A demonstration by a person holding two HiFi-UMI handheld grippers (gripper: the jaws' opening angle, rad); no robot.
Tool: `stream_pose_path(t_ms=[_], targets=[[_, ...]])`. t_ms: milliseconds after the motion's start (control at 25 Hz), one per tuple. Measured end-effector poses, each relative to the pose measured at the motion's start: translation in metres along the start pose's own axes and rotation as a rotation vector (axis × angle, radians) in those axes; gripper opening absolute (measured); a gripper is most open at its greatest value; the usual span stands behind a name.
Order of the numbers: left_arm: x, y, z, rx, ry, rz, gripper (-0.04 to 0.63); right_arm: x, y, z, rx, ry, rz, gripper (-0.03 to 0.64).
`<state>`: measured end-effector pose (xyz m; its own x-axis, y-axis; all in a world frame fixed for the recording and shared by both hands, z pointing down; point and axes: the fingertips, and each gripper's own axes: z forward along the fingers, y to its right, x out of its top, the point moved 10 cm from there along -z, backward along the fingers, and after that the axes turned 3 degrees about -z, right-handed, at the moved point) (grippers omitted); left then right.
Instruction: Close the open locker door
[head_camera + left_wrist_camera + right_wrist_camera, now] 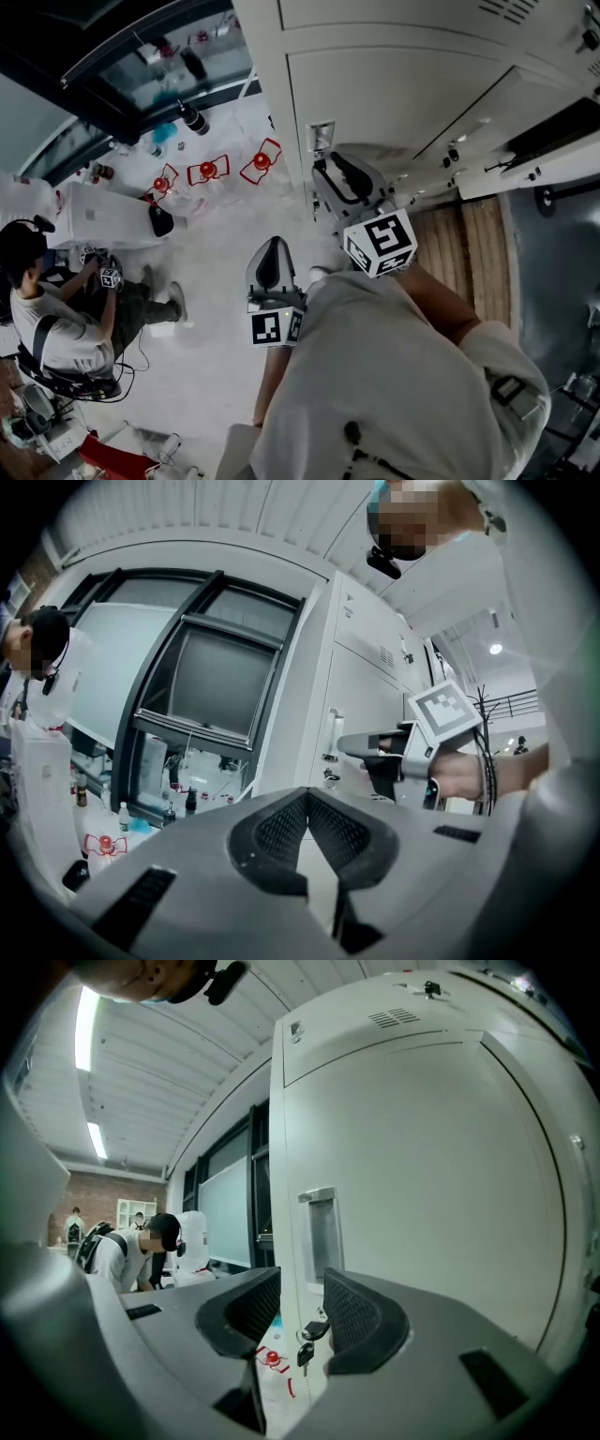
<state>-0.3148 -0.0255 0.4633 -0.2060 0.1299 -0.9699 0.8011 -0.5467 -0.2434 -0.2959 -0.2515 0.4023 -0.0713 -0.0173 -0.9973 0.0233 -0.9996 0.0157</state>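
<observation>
The left gripper (307, 803) is held clear of the lockers, jaws closed on nothing. The right gripper (302, 1305) faces the handle edge of the locker door (422, 1194); its jaws stand apart, pads pressing on nothing. The recessed handle (320, 1232) and the key (305, 1352) hanging below it show in the gap beyond them. The door appears flush or nearly flush with the cabinet, so the step in hand is judged to be final seating. Next move: press flat beside the handle, clear of the key, until the edge is home. Farther right, a white panel (525, 173) juts from the bank; whether it is another open door cannot be told.
</observation>
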Motion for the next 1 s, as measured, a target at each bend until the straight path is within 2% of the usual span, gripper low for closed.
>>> stream_pose_path(t_ms=[160, 240, 400, 720, 1000], targets=[[0.006, 0.001, -0.005, 0.015, 0.019, 0.004, 0.008, -0.015, -0.014, -0.014, 0.129, -0.028, 0.033, 0.133], [0.008, 0.002, -0.009, 0.028, 0.028, 0.005, 0.008, -0.021, -0.024, -0.022, 0.182, -0.027, 0.04, 0.076], [0.012, 0.005, -0.019, 0.055, 0.047, 0.008, 0.008, -0.03, -0.041, -0.033, 0.275, -0.039, 0.057, 0.038], [0.022, 0.022, -0.047, 0.077, 0.07, 0.008, 0.008, -0.039, -0.067, -0.055, 0.527, -0.007, 0.113, 0.028], [0.008, 0.033, -0.063, 0.131, 0.042, -0.001, 0.008, -0.053, -0.09, -0.067, 0.652, -0.022, 0.071, 0.028]])
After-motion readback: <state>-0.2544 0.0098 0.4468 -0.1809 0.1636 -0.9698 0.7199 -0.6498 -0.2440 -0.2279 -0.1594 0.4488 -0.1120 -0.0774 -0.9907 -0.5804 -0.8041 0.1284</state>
